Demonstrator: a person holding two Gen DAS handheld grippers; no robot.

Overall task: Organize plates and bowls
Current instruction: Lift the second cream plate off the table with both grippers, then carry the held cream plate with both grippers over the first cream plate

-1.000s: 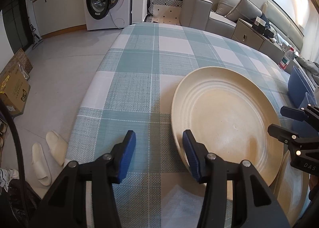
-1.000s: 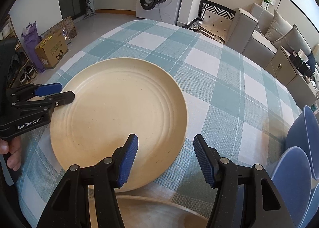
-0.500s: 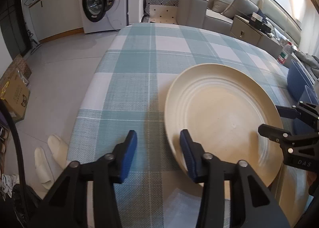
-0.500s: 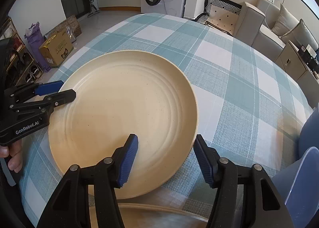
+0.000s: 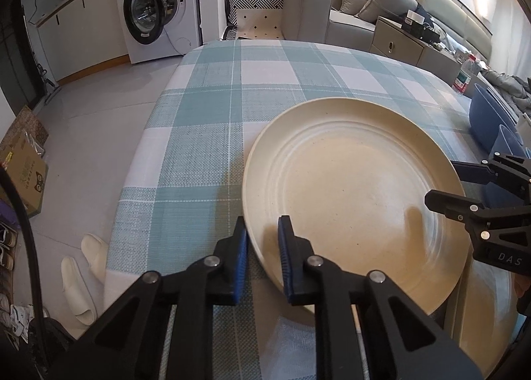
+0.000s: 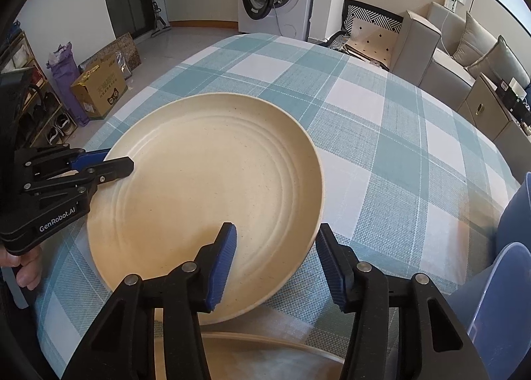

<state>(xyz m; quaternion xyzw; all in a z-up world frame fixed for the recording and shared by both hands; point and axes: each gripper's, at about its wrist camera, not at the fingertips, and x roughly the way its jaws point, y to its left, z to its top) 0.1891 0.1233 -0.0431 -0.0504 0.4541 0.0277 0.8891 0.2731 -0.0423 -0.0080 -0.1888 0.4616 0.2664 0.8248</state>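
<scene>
The large cream plate [image 5: 351, 187] sits over the checked cloth of the bench [image 5: 265, 81], its near rim apparently lifted a little off the cloth, though I cannot say for sure. The left claw [image 5: 262, 247] is clamped on the plate's left rim, one pad above and one below. The right claw [image 6: 275, 257] straddles the opposite rim with its jaws closing, the rim between them and the pads not yet pressing. A second cream plate [image 6: 265, 356] lies at the near edge just below the first, and blue bowls [image 6: 507, 280] wait at the right (how many I cannot tell). By my reading the sorting is early: nothing looks stacked, this plate is only just being taken, and the stacking of plates and nesting of bowls remain.
</scene>
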